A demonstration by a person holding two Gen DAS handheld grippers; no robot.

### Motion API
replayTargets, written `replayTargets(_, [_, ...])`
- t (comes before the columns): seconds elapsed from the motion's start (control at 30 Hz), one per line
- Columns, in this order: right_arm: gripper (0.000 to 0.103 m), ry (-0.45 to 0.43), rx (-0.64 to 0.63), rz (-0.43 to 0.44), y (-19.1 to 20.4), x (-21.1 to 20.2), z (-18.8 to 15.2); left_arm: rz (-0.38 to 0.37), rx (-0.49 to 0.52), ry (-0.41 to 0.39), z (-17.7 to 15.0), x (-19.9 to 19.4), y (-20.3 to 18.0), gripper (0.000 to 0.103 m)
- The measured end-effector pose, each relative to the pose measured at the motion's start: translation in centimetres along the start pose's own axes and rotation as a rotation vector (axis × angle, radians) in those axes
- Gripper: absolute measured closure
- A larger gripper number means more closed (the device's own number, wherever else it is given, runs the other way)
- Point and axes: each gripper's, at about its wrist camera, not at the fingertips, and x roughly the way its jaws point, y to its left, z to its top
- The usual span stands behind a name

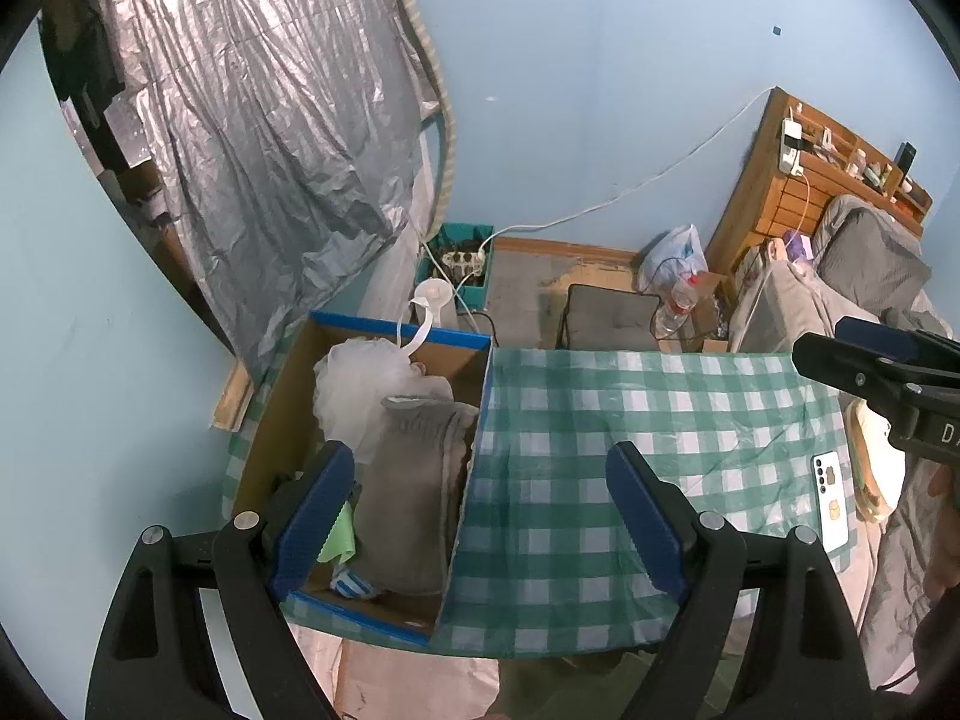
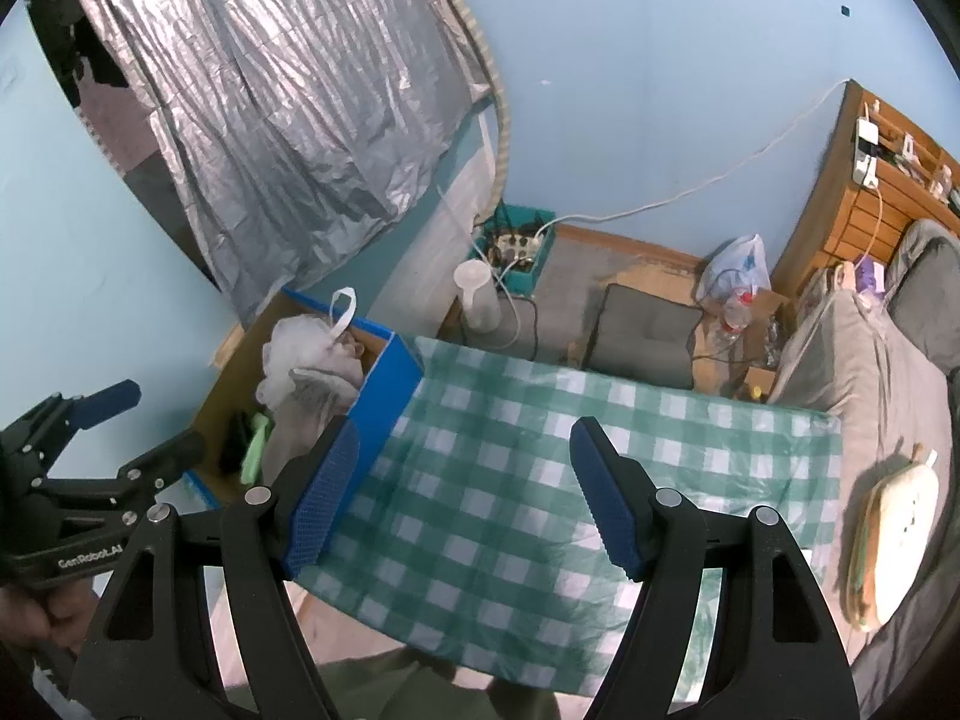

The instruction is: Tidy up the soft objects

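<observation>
The soft things, a grey cloth (image 1: 414,480) and a white puff (image 1: 354,384), are kept in the box (image 1: 270,420). Both claws, left (image 1: 480,522) and right (image 2: 465,498), are held wide open and empty. Sorting is probably done; nothing soft is seen on the tabletop (image 1: 630,420).

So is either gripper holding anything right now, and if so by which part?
Nothing is held. The left gripper and right gripper are both open with nothing between their blue pads. The white mesh bath pouf and grey cloth lie in the cardboard box.

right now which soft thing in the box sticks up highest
The white mesh bath pouf, at the far end of the cardboard box. Its strap loop rises above the rim, while the grey cloth and green cloth sit lower.
</observation>
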Motion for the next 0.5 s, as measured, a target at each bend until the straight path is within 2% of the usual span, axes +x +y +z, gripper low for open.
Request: replayTargets(0.5, [0.03, 0.006, -0.01, 0.006, 0.34, 0.78, 0.36, 0.007, -0.026, 0.012, -0.16, 0.07, 0.44, 0.016])
